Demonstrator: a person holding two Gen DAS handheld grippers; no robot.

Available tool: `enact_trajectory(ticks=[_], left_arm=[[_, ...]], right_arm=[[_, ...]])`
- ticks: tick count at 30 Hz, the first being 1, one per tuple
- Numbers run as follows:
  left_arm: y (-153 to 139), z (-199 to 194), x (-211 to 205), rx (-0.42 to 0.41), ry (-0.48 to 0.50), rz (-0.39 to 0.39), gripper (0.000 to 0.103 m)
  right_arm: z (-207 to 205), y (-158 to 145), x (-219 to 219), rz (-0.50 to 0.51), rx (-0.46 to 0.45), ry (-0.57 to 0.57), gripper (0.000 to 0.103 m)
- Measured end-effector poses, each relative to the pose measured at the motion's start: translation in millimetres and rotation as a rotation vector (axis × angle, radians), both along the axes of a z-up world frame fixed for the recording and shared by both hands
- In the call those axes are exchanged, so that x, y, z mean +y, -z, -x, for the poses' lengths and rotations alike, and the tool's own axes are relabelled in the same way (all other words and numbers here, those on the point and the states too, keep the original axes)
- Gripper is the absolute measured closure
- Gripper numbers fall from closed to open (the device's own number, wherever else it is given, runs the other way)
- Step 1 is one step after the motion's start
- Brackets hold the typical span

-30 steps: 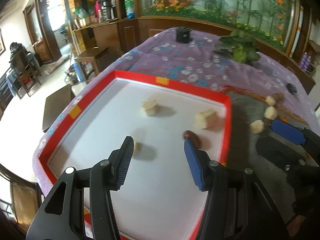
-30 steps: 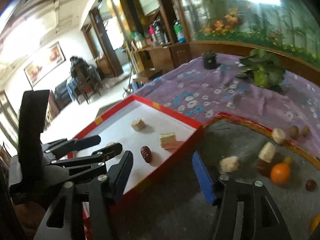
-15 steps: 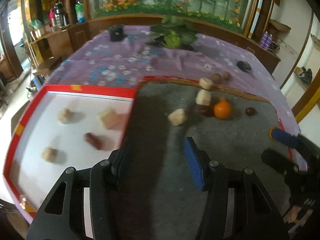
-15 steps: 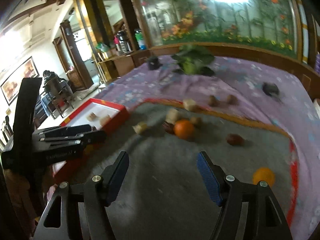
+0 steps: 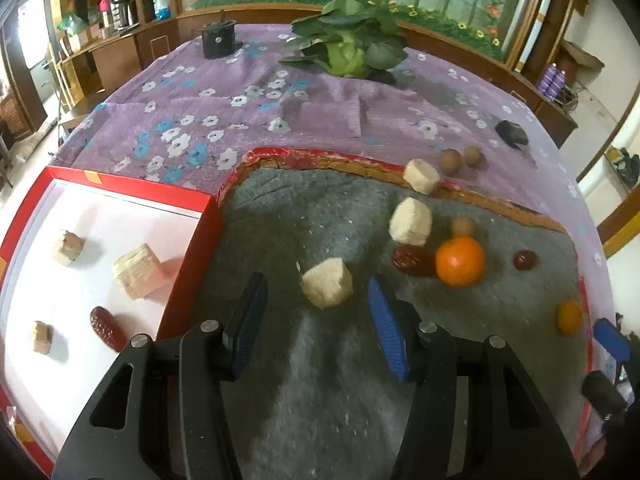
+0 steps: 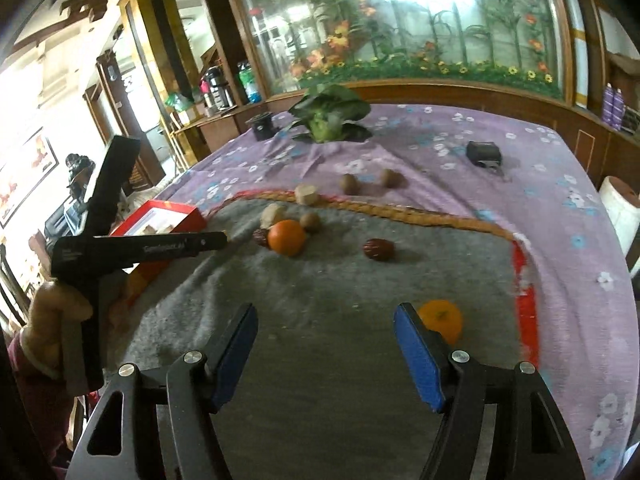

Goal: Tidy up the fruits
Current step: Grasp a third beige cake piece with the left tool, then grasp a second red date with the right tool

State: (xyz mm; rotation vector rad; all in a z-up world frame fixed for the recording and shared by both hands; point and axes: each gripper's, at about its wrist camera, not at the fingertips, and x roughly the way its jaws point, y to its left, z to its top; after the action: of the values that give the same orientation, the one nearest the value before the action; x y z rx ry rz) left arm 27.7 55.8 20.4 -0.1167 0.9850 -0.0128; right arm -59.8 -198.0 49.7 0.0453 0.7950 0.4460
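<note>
On the grey mat, left tongs wide apart, pale fruit chunk between the tips at 12 o'clock. Right tongs wide too, small orange at 1 o'clock. Farther, at 10 o'clock of left tongs, red tray with sorted pieces.

Home living room, large aquarium, wooden cabinets, floral tablecloth

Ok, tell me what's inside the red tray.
Inside the red tray the left wrist view shows three pale chunks and one dark red date. The left gripper, open, covers the tray's near corner, so anything there is hidden.
</note>
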Motion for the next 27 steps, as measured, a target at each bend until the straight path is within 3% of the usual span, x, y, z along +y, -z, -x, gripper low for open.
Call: enact_trajectory(ticks=[3,6,7,15,18,25,27], left_arm=[[4.4,-5.3,2.0,-0.004,-0.019,-0.006,0.051],[10.3,-7.6,-1.1,0.003,0.009,0.000,0.075],[10.2,-6.2,-3.2,-0.004,0.015,-0.002,0.076],[-0.3,7.1,-12.3,-0.053,0.035,-0.071,0.077],[-6.1,12.6,-15.4,-0.062,0.050,-0.071,0.077],[-11.1,20.7,-23.8,-0.072,0.078,-0.095,0.077],[-11.8,23.4,-25.9,-0.077,0.086,-0.103,0.077]], right_arm=[[-3.5,0.9,-12.0,-0.005,0.006,0.021,0.034],[-9.0,3.8,-15.9,-0.019,0.018,0.025,0.034],[-11.8,5.2,-14.0,-0.017,0.023,0.020,0.034],[-44.8,10.1,4.4,0.004,0.050,0.019,0.034],[-63.9,14.7,10.4,0.026,0.068,0.035,0.045],[-98.1,32.5,20.8,0.080,0.129,0.074,0.053],[-103.9,39.6,25.2,0.100,0.152,0.071,0.062]])
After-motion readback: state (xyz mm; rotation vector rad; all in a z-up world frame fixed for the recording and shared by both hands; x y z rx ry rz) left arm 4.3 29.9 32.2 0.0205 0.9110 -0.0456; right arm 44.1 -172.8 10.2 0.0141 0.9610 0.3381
